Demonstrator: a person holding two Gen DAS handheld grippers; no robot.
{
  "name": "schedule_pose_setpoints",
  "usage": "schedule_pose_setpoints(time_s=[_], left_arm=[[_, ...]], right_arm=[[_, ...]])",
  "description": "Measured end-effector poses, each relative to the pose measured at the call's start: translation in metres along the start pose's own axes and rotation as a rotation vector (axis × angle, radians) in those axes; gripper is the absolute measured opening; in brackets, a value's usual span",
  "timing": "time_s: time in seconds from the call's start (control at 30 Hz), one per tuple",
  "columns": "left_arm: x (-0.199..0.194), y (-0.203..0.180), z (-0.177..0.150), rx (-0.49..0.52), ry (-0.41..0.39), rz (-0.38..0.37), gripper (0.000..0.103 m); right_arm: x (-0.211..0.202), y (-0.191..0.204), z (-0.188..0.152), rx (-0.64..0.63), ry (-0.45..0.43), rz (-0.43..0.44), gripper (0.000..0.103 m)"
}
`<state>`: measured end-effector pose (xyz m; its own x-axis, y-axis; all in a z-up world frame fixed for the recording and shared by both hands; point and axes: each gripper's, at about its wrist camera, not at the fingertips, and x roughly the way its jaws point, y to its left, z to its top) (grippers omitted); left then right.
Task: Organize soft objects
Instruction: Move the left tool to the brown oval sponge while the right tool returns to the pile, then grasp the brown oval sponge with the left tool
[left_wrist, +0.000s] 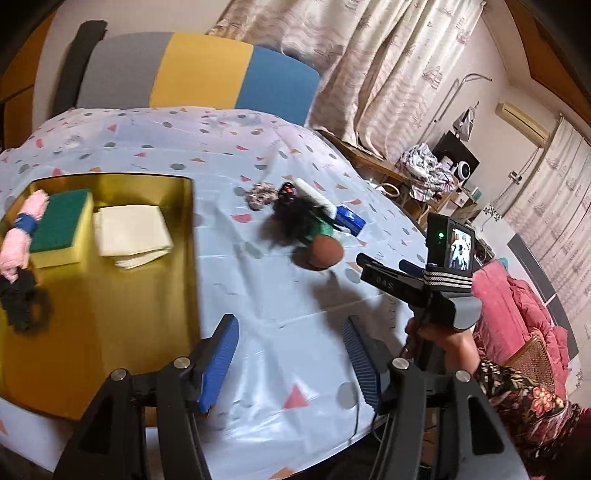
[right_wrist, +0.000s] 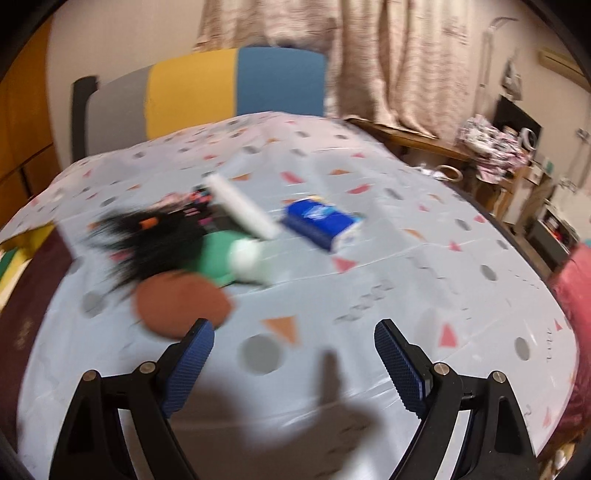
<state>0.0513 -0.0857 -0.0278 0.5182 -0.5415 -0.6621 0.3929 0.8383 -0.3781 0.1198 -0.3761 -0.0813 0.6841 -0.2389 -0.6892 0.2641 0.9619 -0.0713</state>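
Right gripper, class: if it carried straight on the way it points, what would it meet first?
Probably the bare patterned tablecloth, since the open right gripper points downward at it. The round brown pad lies just left of that line; blur makes depth uncertain.

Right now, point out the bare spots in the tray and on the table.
Free: the gold tray's near half, below the sponge and white cloth; tablecloth before the brown ball. Crowded: the pile behind that ball.
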Motion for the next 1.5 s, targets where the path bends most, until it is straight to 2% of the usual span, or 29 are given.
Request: schedule_pose_setpoints(time_s=[0.13, 0.3, 0.43, 0.57, 0.7, 0.87, 0.97, 1.07, 1.1, 1.13, 1.2, 1.33, 1.5], left_arm=[[0.028, -0.022, 0.013, 0.025, 0.047, 0.018, 0.06], [0.069, -0.048, 0.025, 0.054, 0.099, 0.022, 0.06], [0.11, -0.063, 0.033, 0.071, 0.165, 0.041, 0.061], [0.15, -0.07, 0.04, 0.065, 0.214, 0.092, 0.061], [0.18, -0.078, 0.05, 0.076, 0.2, 0.143, 0.07], [0.205, -0.077, 0.062, 0.068, 0.187, 0.176, 0.074], [0.216, -0.077, 0.07, 0.075, 0.18, 0.184, 0.075], [0.226, -0.079, 0.071, 0.124, 0.164, 0.247, 0.074], [0.228, -0.076, 0.07, 0.126, 0.162, 0.238, 0.073], [0.229, -0.075, 0.069, 0.123, 0.161, 0.212, 0.063], [0.226, -0.072, 0.063, 0.132, 0.149, 0.157, 0.052], [0.211, -0.073, 0.051, 0.17, 0.119, 0.141, 0.049], [0.189, -0.057, 0.039, 0.122, 0.103, 0.125, 0.048]], right_arm=[[0.012, -0.022, -0.002, 0.043, -0.012, -0.052, 0.089], [0.02, -0.041, -0.008, 0.14, 0.0, -0.063, 0.089], [0.018, -0.055, -0.014, 0.227, -0.008, -0.129, 0.089], [0.018, -0.072, -0.022, 0.32, -0.009, -0.125, 0.089], [0.02, -0.078, -0.024, 0.349, -0.008, -0.106, 0.089], [0.023, -0.076, -0.025, 0.34, -0.002, -0.097, 0.089], [0.026, -0.076, -0.026, 0.344, 0.006, -0.096, 0.089], [0.025, -0.077, -0.027, 0.346, 0.003, -0.096, 0.089], [0.025, -0.077, -0.027, 0.347, 0.003, -0.096, 0.089], [0.025, -0.077, -0.027, 0.347, 0.003, -0.095, 0.089], [0.025, -0.076, -0.027, 0.349, 0.003, -0.093, 0.089], [0.025, -0.076, -0.027, 0.347, 0.003, -0.095, 0.089], [0.026, -0.076, -0.027, 0.349, 0.003, -0.093, 0.089]])
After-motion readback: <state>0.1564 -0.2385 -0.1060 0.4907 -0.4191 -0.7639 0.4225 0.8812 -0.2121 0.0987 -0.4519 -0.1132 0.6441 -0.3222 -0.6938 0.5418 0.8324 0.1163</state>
